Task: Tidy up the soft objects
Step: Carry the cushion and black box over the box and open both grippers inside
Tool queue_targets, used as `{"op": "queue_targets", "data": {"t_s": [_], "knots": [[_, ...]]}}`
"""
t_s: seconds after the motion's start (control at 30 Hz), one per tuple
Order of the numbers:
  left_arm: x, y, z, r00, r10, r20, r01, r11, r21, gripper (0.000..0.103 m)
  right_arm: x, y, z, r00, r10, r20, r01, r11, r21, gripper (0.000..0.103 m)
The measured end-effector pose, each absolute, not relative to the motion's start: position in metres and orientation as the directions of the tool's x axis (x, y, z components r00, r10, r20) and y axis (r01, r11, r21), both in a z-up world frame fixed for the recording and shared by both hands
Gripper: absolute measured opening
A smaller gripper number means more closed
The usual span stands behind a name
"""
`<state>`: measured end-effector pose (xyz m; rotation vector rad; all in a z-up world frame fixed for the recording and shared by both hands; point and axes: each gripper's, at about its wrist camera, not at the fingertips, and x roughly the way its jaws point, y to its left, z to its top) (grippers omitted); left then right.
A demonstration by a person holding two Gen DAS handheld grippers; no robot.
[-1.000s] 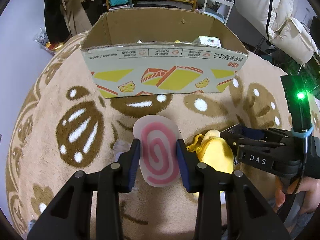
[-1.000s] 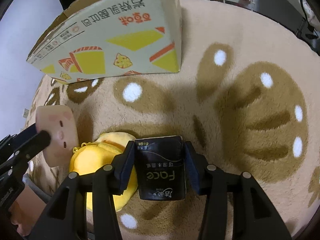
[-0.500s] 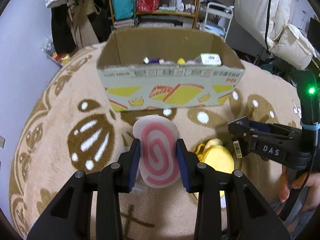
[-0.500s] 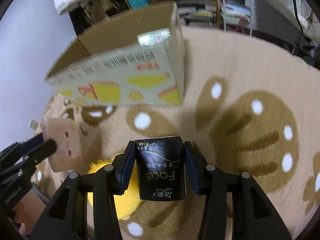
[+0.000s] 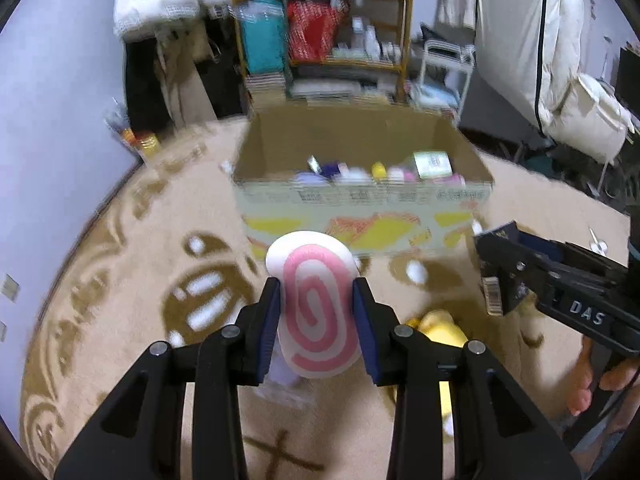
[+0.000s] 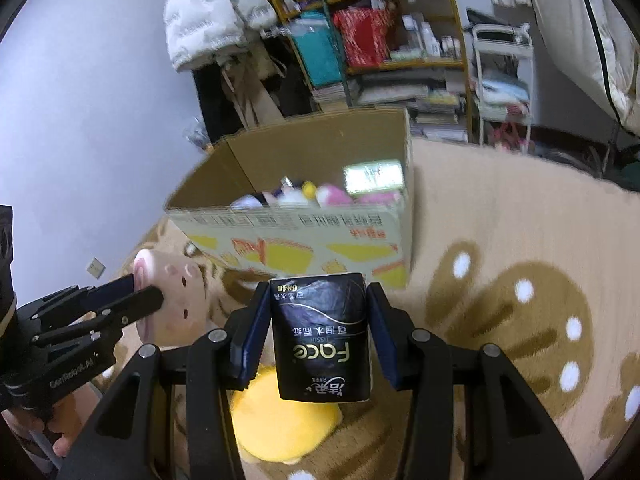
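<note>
My left gripper (image 5: 316,312) is shut on a soft pink-and-white swirl toy (image 5: 316,312), held above the carpet; from the right wrist view the same toy (image 6: 172,292) shows a pig face. My right gripper (image 6: 320,336) is shut on a black tissue pack (image 6: 322,340), also lifted; it appears at the right of the left wrist view (image 5: 496,272). Ahead stands an open cardboard box (image 5: 360,216) (image 6: 304,240) with several soft items inside. A yellow plush (image 5: 440,336) (image 6: 280,428) lies on the carpet below both grippers.
A beige carpet with brown patterns (image 6: 520,280) covers the floor. Behind the box stand a wooden shelf (image 5: 340,40) full of goods, a white cart (image 5: 444,72) and hanging white jackets (image 5: 532,40). A clear wrapper (image 5: 284,384) lies under the left gripper. A hand (image 5: 592,384) holds the right gripper.
Both grippers have risen with their loads and tilted up, so the box's inside and the shelves now show. The yellow plush stays on the carpet.
</note>
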<state>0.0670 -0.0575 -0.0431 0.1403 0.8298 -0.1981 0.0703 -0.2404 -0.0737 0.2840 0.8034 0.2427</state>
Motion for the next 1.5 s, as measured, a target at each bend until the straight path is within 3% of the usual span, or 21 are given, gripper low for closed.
{"op": "queue_targets", "data": {"t_s": [0.1, 0.27, 0.63, 1.07, 1.5], "knots": [[0.058, -0.058, -0.029, 0.753, -0.085, -0.652, 0.213, 0.970, 0.120, 0.034, 0.066, -0.239, -0.058, 0.727, 0.333, -0.600, -0.147, 0.930, 0.338, 0.050], [0.065, -0.049, -0.013, 0.798, -0.098, -0.594, 0.186, 0.979, 0.088, 0.034, 0.069, -0.231, -0.037, 0.786, 0.340, -0.517, -0.194, 0.929, 0.316, 0.050], [0.099, -0.047, 0.009, 0.855, -0.091, -0.511, 0.176, 0.977, 0.119, 0.034, 0.089, -0.226, -0.024, 0.816, 0.315, -0.484, -0.211, 0.943, 0.257, 0.050], [0.144, -0.056, 0.006, 0.855, -0.108, -0.507, 0.180, 0.979, 0.096, 0.035, 0.126, -0.237, -0.032, 0.825, 0.288, -0.485, -0.183, 0.950, 0.253, 0.050], [0.160, -0.061, -0.025, 0.793, -0.134, -0.594, 0.230, 0.969, 0.089, 0.039, 0.140, -0.234, -0.047, 0.805, 0.305, -0.510, -0.186, 0.944, 0.272, 0.051]]}}
